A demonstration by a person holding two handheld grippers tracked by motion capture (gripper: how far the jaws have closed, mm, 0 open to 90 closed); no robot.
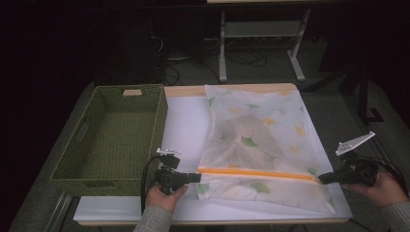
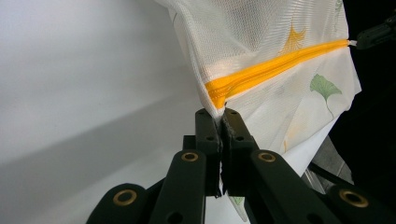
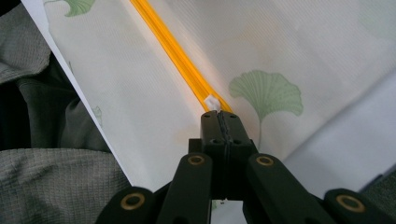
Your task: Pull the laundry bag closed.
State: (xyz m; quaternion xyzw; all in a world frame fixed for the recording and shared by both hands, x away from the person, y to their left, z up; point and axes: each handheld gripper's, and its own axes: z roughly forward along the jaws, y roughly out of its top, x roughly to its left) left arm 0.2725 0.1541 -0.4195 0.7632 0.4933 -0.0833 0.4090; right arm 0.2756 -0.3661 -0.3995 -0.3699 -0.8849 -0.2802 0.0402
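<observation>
A white mesh bag [image 1: 270,121] printed with green and yellow leaves lies flat on the white table [image 1: 186,125]. An orange zipper [image 1: 256,172] runs across its near part. My left gripper [image 1: 198,177] is shut on the bag's edge at the zipper's left end, where the cloth [image 2: 217,100] sits pinched between the pads. My right gripper [image 1: 320,179] is at the zipper's right end. Its jaws are shut on the small white zipper pull [image 3: 212,102], which sticks out at their tips. A pale folded thing shows through the mesh [image 1: 246,133].
A green woven basket [image 1: 157,121] with nothing in it stands on the table's left part, close to my left hand. The table's front edge [image 1: 212,220] runs just below both hands. White metal legs [image 1: 222,53] stand on the floor beyond.
</observation>
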